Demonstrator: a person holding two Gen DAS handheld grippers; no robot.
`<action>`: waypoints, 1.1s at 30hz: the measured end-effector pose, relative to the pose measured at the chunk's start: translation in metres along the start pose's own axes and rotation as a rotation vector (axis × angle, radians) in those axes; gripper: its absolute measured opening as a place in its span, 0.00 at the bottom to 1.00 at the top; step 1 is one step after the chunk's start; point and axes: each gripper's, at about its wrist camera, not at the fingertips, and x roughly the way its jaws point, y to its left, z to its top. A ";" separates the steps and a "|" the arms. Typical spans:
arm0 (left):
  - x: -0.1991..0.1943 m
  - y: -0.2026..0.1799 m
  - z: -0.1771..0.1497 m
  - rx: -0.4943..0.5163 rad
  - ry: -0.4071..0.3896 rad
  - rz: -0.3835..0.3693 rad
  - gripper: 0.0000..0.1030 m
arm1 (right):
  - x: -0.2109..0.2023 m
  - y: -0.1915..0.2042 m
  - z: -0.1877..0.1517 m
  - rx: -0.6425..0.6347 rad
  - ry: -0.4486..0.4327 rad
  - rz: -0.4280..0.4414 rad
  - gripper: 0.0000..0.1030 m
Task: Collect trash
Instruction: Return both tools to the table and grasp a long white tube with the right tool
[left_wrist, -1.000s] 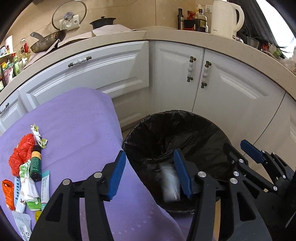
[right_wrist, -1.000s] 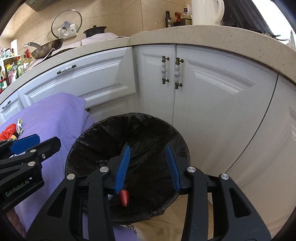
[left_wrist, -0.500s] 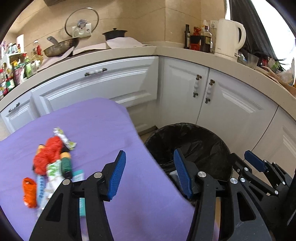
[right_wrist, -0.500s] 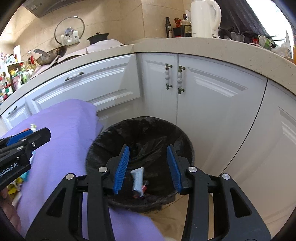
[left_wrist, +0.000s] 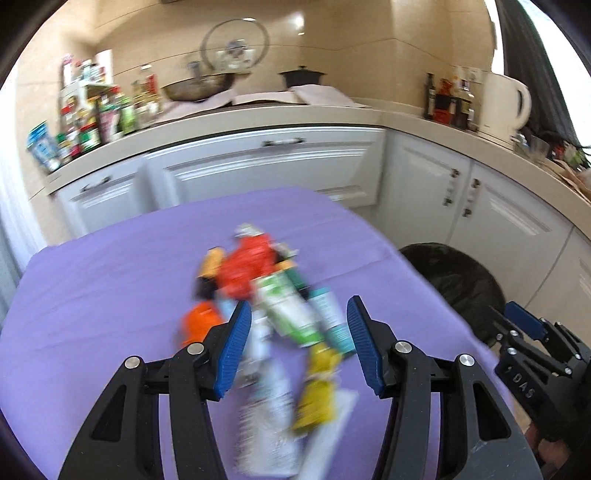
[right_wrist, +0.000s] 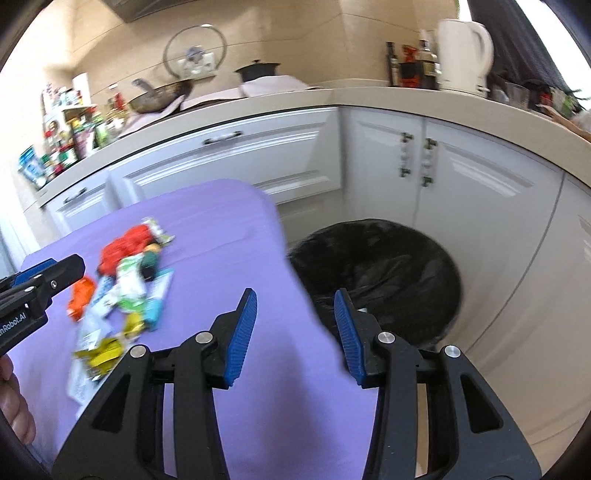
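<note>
A blurred heap of trash (left_wrist: 273, 295) lies on the purple tablecloth (left_wrist: 110, 288): a red crumpled wrapper (left_wrist: 245, 269), green and white packets, a yellow wrapper (left_wrist: 317, 391) and an orange piece (left_wrist: 199, 321). My left gripper (left_wrist: 299, 345) hangs open above the near side of the heap, nothing between its blue pads. My right gripper (right_wrist: 295, 330) is open and empty over the cloth's right edge, beside the black-lined bin (right_wrist: 384, 273). In the right wrist view the trash heap (right_wrist: 118, 288) sits to the left, with the left gripper's finger tip (right_wrist: 55, 275) at the frame's left.
White kitchen cabinets (right_wrist: 258, 155) curve behind the table and bin. The counter carries a pan (right_wrist: 159, 96), a glass lid, bottles and a white kettle (right_wrist: 465, 51). A shelf of jars (left_wrist: 92, 118) stands at the left. The right gripper's body (left_wrist: 532, 350) shows low right in the left view.
Both grippers have swung left from over the bin toward the table. Items that dropped from them lay in the bin earlier. The left one now hangs over the trash heap.
</note>
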 end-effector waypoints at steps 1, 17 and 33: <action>-0.002 0.008 -0.003 -0.006 0.003 0.013 0.52 | -0.002 0.011 -0.003 -0.013 0.004 0.012 0.41; -0.036 0.136 -0.057 -0.159 0.015 0.180 0.52 | -0.021 0.130 -0.042 -0.185 0.066 0.128 0.42; -0.038 0.132 -0.072 -0.175 0.030 0.126 0.52 | -0.011 0.127 -0.071 -0.221 0.152 0.053 0.43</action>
